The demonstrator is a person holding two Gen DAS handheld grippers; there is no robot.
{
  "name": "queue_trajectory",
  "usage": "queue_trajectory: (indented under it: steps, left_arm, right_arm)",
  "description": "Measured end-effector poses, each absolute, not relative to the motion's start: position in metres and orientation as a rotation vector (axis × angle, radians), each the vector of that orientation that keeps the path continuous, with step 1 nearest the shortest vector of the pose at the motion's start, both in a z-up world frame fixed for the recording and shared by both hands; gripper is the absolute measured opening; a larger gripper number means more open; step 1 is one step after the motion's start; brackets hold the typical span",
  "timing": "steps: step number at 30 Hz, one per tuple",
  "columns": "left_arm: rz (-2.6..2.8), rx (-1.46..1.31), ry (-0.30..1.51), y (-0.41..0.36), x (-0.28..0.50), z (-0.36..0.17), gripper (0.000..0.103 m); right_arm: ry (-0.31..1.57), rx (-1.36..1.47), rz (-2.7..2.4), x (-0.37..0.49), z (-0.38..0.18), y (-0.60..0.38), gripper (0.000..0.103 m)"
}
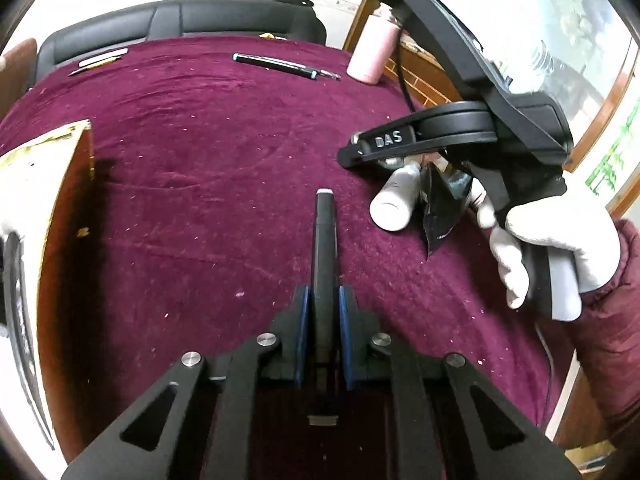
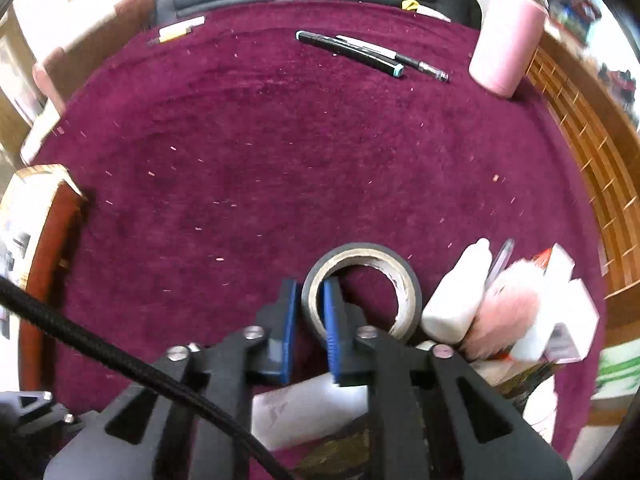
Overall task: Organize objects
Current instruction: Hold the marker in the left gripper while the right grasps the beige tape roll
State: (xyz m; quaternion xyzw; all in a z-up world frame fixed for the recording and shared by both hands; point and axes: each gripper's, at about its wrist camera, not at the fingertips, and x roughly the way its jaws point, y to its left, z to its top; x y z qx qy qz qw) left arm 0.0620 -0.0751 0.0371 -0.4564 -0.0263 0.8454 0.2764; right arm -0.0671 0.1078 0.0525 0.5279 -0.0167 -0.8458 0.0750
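Gripping only the wall of the tape roll (image 2: 362,292), my right claw (image 2: 310,320) could let it swing loose beside the white bottle (image 2: 456,292); my left claw (image 1: 322,320) clamps a dark pen (image 1: 325,248).

Reads "DAS" in raised pale letters on the black arm of the right gripper (image 1: 390,156).
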Motion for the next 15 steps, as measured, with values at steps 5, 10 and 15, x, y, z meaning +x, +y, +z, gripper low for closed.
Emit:
queue_trajectory:
  steps: [5,10,15]
  left_arm:
    - [2.278,-1.17,-0.122,-0.085,0.078,0.052,0.011]
    - [2.302,-1.115,-0.153,-0.097,0.095,0.066,0.011]
    - [2.342,-1.13,-0.116,-0.1,0.095,0.066,0.011]
  right_arm:
    - [-0.184,1.474,-2.546,-0.047,0.075,0.114,0.009]
    - [-0.299,1.418,-2.496,-0.033,0.088,0.11,0.008]
    - [-0.153,1.514,-2.536,-0.043,0.075,0.102,0.012]
